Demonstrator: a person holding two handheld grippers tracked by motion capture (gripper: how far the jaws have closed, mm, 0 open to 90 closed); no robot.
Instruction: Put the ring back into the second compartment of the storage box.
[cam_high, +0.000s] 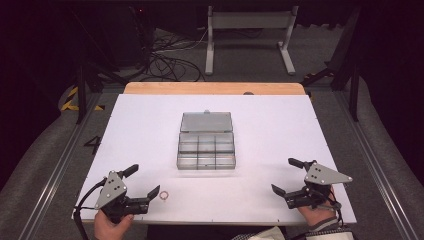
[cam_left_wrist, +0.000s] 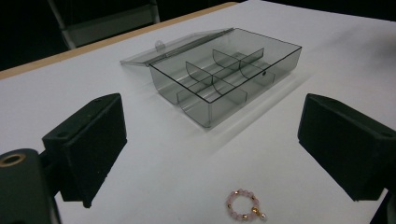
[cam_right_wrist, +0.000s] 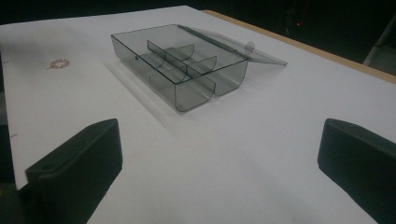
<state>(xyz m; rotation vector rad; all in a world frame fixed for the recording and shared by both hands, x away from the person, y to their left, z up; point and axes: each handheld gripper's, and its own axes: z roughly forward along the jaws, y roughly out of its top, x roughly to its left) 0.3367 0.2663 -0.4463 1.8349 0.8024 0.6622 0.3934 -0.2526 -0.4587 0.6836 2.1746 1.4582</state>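
A clear smoky plastic box (cam_high: 206, 147) with several empty compartments lies at the middle of the white table (cam_high: 140, 125), its lid (cam_high: 206, 121) laid open flat behind it. The same box (cam_left_wrist: 224, 79) is ahead of my left jaws, and the box (cam_right_wrist: 180, 65) is ahead of my right jaws too. A small ring of pink beads (cam_high: 164, 195) lies near the front edge, just right of my left gripper (cam_high: 141, 180). That bead ring (cam_left_wrist: 243, 205) sits low between the wide-apart left jaws, untouched. My right gripper (cam_high: 286, 176) rests at the front right, jaws wide, nothing between them. The bead ring (cam_right_wrist: 58, 63) shows far off.
A wooden strip (cam_high: 215, 88) runs along the table's far edge. Beyond it stand a grey metal frame (cam_high: 248, 30) and tangled cables (cam_high: 170, 62) on the floor. Black rails flank the table on both sides.
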